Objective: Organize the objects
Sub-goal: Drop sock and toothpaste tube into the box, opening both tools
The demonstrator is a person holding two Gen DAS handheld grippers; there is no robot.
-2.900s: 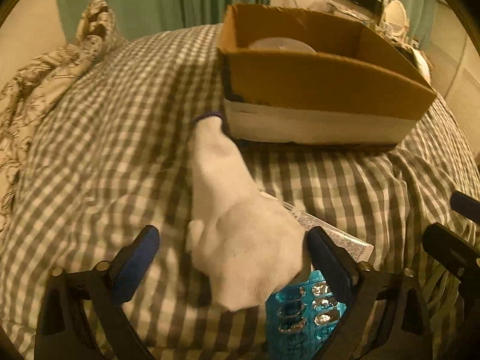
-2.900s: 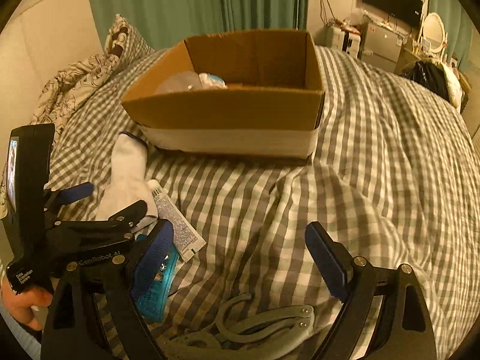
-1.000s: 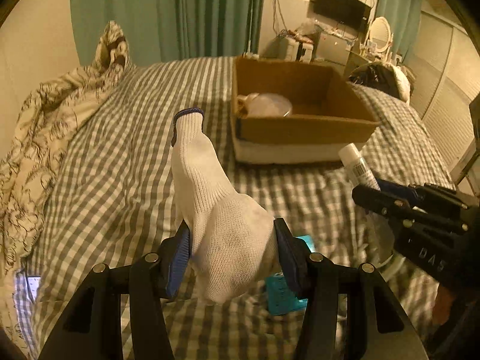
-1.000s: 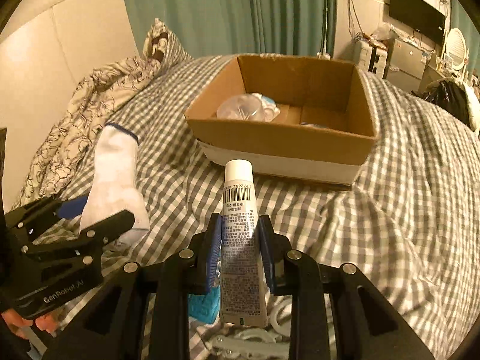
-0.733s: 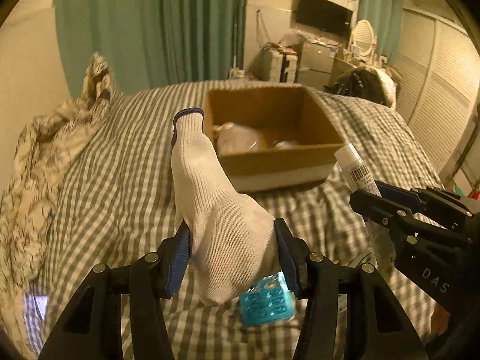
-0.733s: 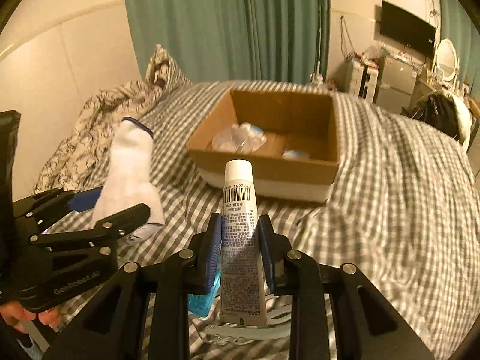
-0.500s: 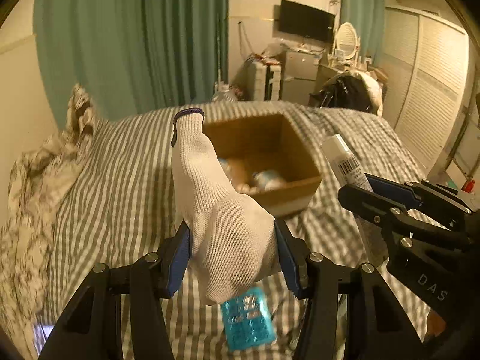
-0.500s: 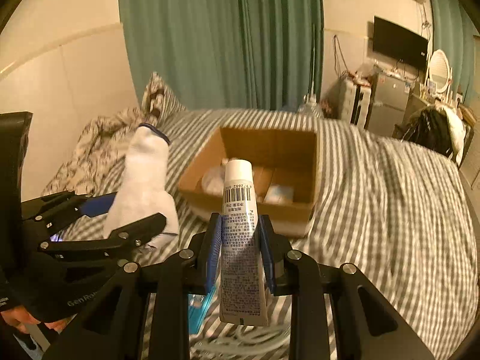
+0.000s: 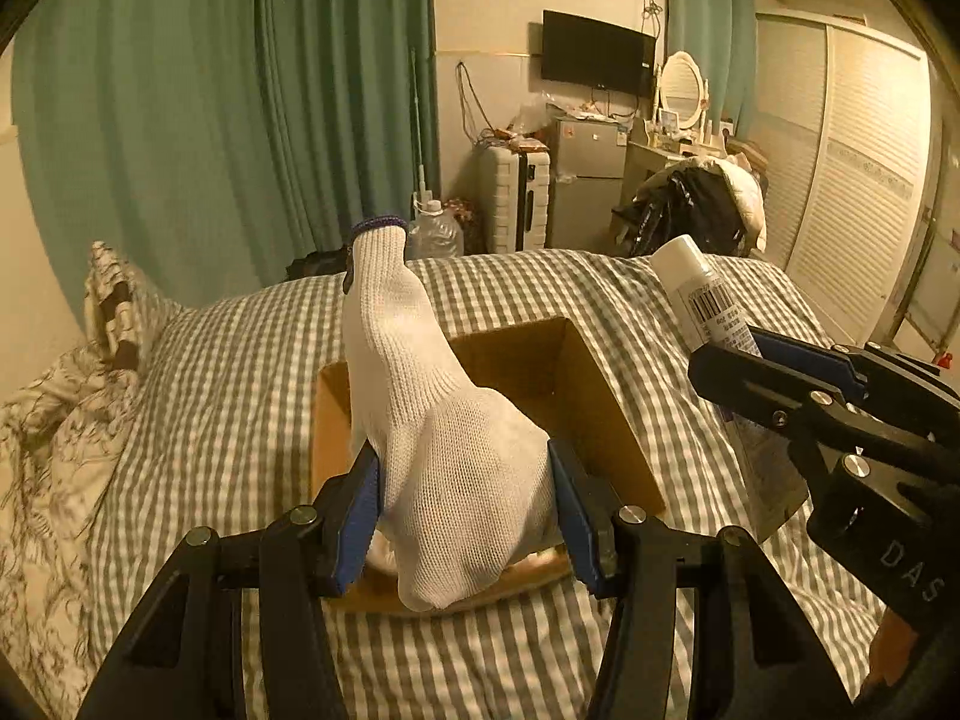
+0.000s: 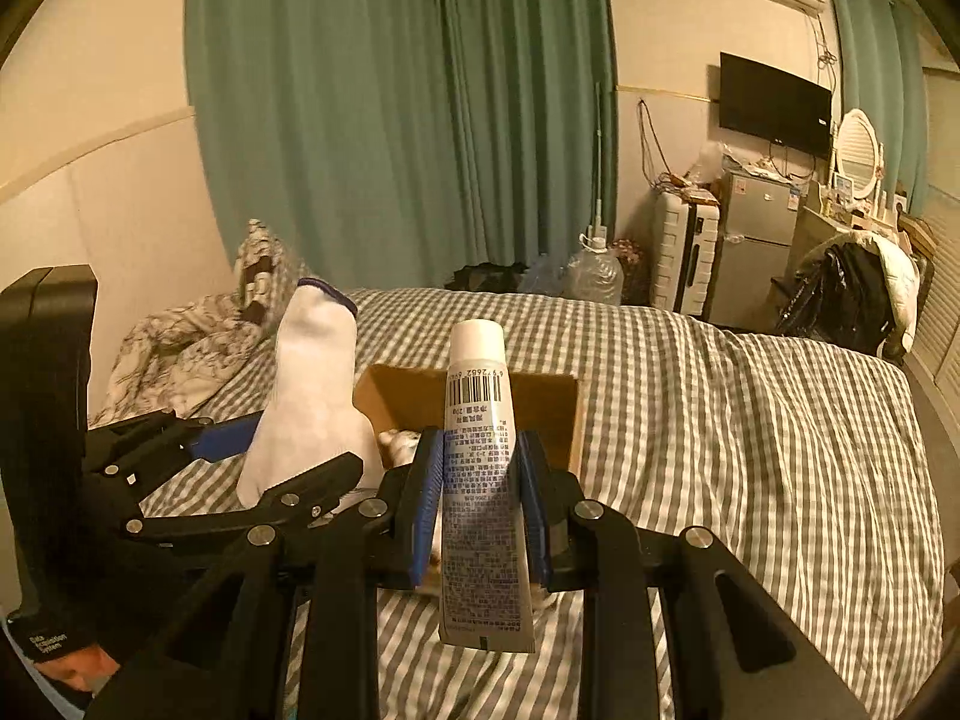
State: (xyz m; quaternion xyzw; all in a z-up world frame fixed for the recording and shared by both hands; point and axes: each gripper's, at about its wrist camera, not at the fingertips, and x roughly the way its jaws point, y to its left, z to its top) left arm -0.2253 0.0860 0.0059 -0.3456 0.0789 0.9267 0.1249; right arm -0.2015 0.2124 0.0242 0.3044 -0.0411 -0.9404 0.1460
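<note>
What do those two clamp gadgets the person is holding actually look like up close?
Both are matte black frames with angular linkage bars joined by round silver rivets. Each finger ends in a flat blue pad. The left gripper carries small white lettering, partly readable as "Data" and "System"; the right gripper shows the letters "DAS" on its side. No cables or sleeves are visible.

Knitted white cloth on the sock [image 9: 444, 456], rough and matt, with a dark-trimmed cuff. The tube [image 10: 483, 480] looks like smooth, slightly glossy plastic. Matt brown cardboard for the box [image 9: 606, 414], soft checked fabric on the bedspread [image 10: 750, 438].
</note>
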